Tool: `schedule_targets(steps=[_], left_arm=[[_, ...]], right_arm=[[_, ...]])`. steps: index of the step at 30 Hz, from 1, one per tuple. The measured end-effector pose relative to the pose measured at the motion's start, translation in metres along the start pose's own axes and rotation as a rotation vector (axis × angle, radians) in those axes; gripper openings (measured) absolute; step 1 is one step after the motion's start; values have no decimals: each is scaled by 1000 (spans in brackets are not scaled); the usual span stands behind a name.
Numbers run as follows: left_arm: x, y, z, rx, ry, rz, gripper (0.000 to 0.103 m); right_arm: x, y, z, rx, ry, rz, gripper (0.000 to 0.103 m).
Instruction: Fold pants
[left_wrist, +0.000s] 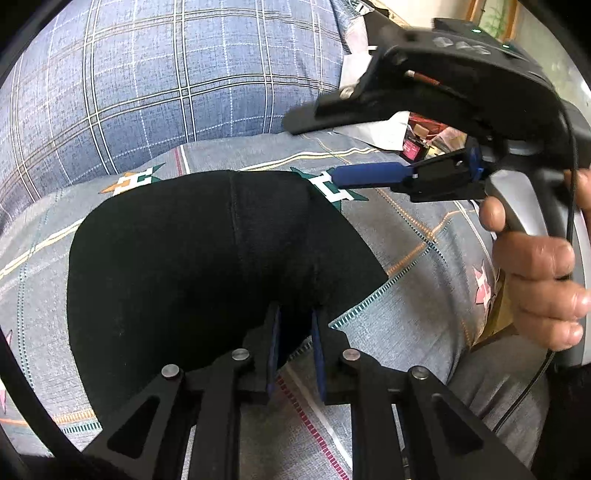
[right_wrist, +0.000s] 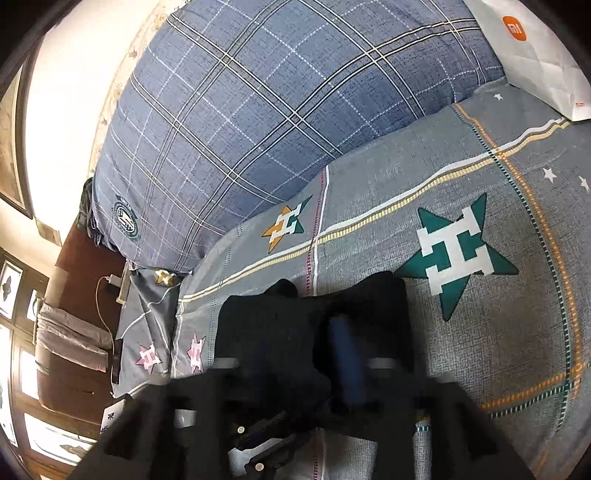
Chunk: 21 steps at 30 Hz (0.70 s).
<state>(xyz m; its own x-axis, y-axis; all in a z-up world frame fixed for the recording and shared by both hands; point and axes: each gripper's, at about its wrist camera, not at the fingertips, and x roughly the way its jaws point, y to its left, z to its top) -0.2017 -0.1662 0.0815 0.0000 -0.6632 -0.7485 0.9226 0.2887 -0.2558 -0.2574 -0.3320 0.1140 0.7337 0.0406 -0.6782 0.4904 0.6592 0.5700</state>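
Left gripper (left_wrist: 295, 347): jaws nearly closed, blue pads pinching the near edge of the black pants (left_wrist: 207, 258). Pants: folded into a dark rounded bundle, spread flat ahead of and to the left of these jaws on the grey star-patterned bedsheet (left_wrist: 406, 314). Right gripper (left_wrist: 332, 151): seen from the left wrist view above and right of the pants, jaws standing wide apart, nothing between them, one blue pad pointing toward the cloth's far corner; a hand (left_wrist: 535, 266) grips its handle. Blue plaid quilt (right_wrist: 280, 110): heaped beyond the pants. White paper bag (right_wrist: 535, 51): far right of the right jaws, on the sheet.
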Motion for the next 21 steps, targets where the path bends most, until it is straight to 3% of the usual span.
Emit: schedule_targets(steps=[5,6,7,8,9,11,13,14,16,18,20,21], left_arm=[[0,1,0,-8,-8,-4,15],[0,-1,0,0,-11,-1,15],[-1,-2,0,2,-13,-1,15],[0,-2,0,-3,-14,-3,15],[0,-2,0,-9,-15,-2,15],[3,1,0,-17,-9,4,15],[6,1,-1,-19,2,-5,16],[5,0,0,-13,6,-8,20],[-4,2,4,-16,48,-54,32],[-28,13,8,-59,38,-117,49],[-55,28,11,-108,-24,-145,84],[-72,44,14,-153,-68,-124,88]], right_arm=[[19,3,-1,-11,49,-13,67],[29,4,-3,-14,85,-55,59],[34,2,-4,-18,101,-98,29],[36,1,-5,-18,104,-122,13],[33,2,-4,-19,88,-124,6],[26,3,-2,-43,38,-161,6],[37,-3,-3,-32,79,-202,6],[48,-7,-6,-17,142,-202,6],[50,-12,-8,16,162,-190,7],[30,-12,-2,29,72,-150,7],[5,-14,2,47,-37,-93,8],[-5,-17,3,64,-85,-56,13]])
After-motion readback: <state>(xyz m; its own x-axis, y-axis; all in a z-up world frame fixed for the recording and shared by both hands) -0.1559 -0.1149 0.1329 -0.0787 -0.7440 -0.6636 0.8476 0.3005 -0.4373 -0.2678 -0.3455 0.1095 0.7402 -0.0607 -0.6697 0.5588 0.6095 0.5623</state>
